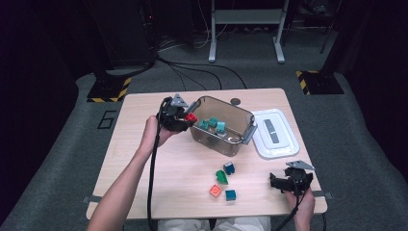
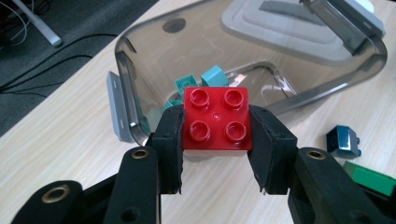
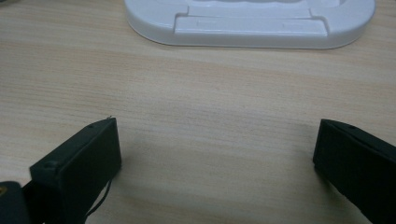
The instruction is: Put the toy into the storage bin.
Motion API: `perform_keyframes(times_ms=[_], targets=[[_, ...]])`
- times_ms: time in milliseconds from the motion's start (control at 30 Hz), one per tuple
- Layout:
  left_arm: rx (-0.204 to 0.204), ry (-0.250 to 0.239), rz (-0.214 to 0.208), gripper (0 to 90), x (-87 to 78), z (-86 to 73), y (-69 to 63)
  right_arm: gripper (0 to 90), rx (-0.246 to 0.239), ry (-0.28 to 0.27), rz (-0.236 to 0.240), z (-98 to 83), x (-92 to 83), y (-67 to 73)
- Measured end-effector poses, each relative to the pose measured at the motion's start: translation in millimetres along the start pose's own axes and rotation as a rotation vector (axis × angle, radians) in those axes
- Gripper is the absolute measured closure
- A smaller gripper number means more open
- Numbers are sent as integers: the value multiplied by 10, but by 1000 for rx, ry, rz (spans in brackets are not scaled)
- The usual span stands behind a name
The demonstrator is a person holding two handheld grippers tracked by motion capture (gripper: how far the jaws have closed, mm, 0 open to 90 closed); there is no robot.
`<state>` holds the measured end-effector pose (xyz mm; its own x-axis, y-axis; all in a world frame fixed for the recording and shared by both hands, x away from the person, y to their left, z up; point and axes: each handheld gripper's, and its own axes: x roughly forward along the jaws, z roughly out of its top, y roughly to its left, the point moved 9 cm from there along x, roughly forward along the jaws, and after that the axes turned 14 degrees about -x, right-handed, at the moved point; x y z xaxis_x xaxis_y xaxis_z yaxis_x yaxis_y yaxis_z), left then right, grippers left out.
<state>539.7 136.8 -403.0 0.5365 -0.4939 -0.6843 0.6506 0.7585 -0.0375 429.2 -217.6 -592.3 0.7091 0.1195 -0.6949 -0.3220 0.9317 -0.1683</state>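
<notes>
My left gripper [image 1: 188, 118] [image 2: 215, 127] is shut on a red four-stud brick [image 2: 216, 118] [image 1: 191, 117], held just outside the left rim of the clear smoky tub [image 1: 239, 144] [image 2: 135, 60]. Several teal bricks [image 1: 213, 124] [image 2: 201, 83] lie inside the tub. On the table in front of the tub lie a dark blue brick [image 1: 229, 167] [image 2: 343, 141], a green brick [image 1: 221, 176] [image 2: 371, 178], an orange-red brick [image 1: 215, 191] and a teal brick [image 1: 231, 195]. My right gripper [image 1: 285, 182] [image 3: 215, 154] rests open near the table's front right corner, with bare wood between its jaws.
The tub's white lid [image 1: 275, 134] [image 3: 252, 23] lies flat to the right of the tub. A small dark round mark [image 1: 235, 101] sits at the table's far edge. Cables and a stand's legs [image 1: 245, 29] are on the floor beyond.
</notes>
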Motion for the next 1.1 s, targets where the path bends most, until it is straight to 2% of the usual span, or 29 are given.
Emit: perform_keyframes(times_ms=[633, 1033, 1100], targets=[[-8, 9, 7, 587, 182, 236, 62, 3, 0, 0, 0, 0, 0, 0], [-7, 41, 10, 587, 364, 341, 55, 3, 0, 0, 0, 0, 0, 0], [-17, 43, 6, 587, 402, 349, 48, 2, 0, 0, 0, 0, 0, 0]])
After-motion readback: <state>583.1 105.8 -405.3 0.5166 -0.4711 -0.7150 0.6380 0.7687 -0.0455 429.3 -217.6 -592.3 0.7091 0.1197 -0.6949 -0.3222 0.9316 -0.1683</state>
